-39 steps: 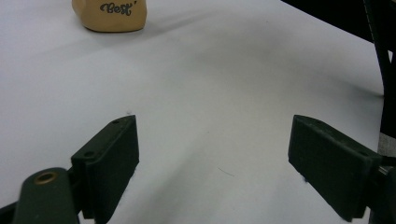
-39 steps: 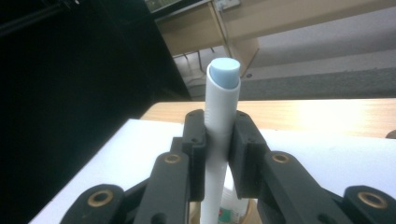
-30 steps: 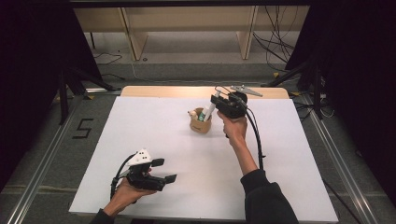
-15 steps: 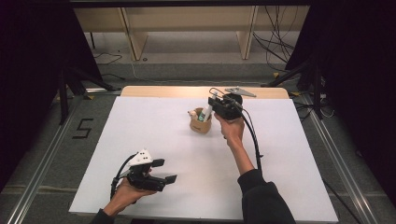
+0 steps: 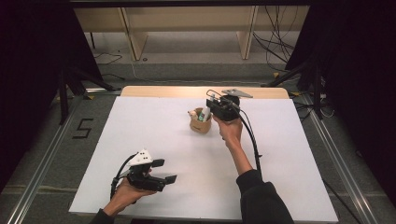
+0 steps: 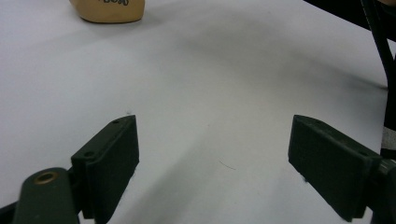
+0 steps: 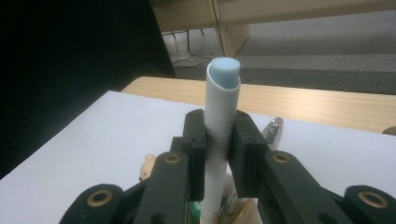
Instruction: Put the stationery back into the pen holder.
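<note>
Two black jaws of the right gripper (image 7: pixel 217 140) clench a white marker (image 7: pixel 220 121) standing upright over the tan pen cup (image 5: pixel 201 122), so keeping it vertical while moving seems wise, while the left gripper (image 6: pixel 212 168) rests spread open, well apart.

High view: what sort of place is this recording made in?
Probably a lab recording station, not a home: a white board-topped table ringed by black curtains, loose cables on the grey floor, and a taped "5" floor marking.
</note>
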A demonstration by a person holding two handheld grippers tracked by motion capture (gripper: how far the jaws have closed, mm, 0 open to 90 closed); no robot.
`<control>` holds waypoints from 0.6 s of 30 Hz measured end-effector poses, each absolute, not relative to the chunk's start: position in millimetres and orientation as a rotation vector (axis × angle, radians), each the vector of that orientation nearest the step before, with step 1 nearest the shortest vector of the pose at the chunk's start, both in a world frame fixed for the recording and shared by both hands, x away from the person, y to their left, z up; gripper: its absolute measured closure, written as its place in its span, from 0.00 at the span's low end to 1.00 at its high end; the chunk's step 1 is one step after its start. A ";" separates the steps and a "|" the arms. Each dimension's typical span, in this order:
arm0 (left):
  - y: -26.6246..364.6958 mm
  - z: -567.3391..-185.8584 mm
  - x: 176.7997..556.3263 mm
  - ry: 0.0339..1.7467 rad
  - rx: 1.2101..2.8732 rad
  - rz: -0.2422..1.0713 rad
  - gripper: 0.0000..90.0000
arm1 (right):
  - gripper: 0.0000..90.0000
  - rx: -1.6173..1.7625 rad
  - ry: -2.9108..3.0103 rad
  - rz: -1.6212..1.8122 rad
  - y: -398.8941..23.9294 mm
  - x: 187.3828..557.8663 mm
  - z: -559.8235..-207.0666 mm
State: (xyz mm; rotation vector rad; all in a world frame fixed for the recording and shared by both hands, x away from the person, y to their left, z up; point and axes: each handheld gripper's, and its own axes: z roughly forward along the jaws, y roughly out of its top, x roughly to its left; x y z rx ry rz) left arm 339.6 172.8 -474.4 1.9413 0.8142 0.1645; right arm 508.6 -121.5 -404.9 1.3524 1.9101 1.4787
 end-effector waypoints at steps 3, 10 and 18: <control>173.4 -474.9 340.2 0.819 1.940 0.160 0.18 | 0.87 1.355 1.914 1.478 -121.0 508.9 -405.8; 173.5 -475.1 340.4 0.815 1.945 0.161 0.18 | 0.87 1.358 1.926 1.464 -120.4 510.5 -408.3; 174.2 -476.0 341.4 0.821 1.941 0.161 0.18 | 0.87 1.353 1.947 1.440 -118.3 510.8 -411.1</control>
